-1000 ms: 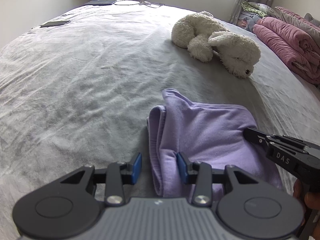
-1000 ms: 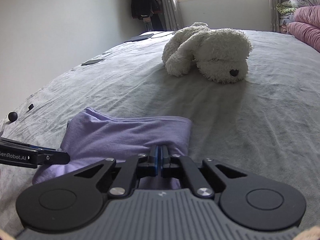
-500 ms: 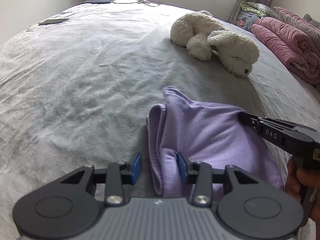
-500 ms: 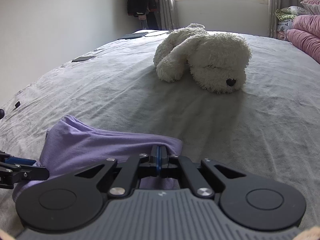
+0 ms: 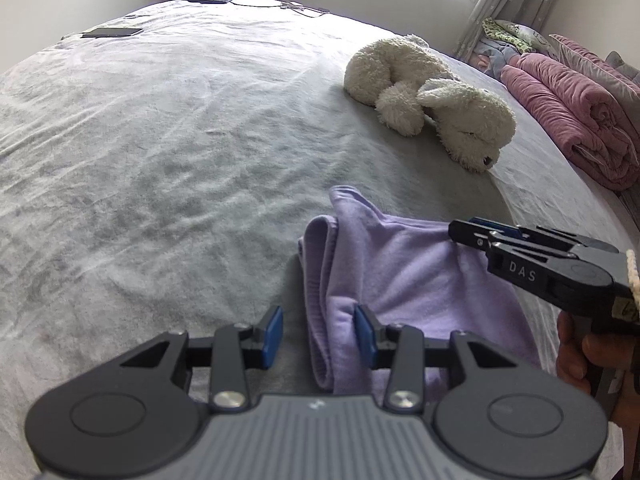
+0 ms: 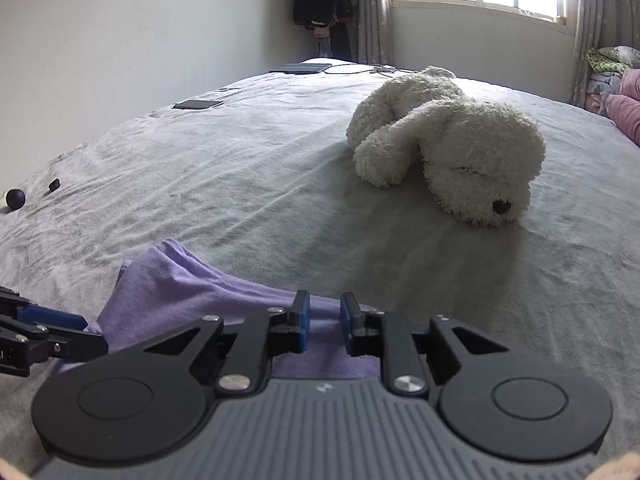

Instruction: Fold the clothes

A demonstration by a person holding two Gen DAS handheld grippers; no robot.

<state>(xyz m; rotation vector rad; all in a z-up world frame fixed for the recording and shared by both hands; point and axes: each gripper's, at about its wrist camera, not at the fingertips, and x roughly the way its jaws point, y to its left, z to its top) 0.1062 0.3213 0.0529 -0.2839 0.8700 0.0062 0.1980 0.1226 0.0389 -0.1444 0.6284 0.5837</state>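
Note:
A folded purple garment (image 5: 408, 276) (image 6: 180, 288) lies on the grey bed sheet (image 5: 160, 160). My left gripper (image 5: 320, 336) stands open over the garment's near left corner. The rolled fold edge lies between its blue pads (image 5: 274, 336), which do not press on it. My right gripper (image 6: 325, 324) is opening over the garment's right edge, with purple cloth showing in the gap and its pads clear of it. In the left wrist view the right gripper (image 5: 464, 232) reaches in from the right, held by a person's hand (image 5: 580, 356).
A white plush dog (image 5: 432, 100) (image 6: 452, 144) lies beyond the garment. Rolled pink quilts (image 5: 572, 120) lie along the right side. A dark phone (image 5: 112, 32) and a tablet (image 6: 304, 67) lie far back, and small dark objects (image 6: 16, 199) at the left edge.
The right gripper's jaws have parted from shut and let go of the garment's edge. It has shifted slightly and rolled. The left gripper has stayed put and open.

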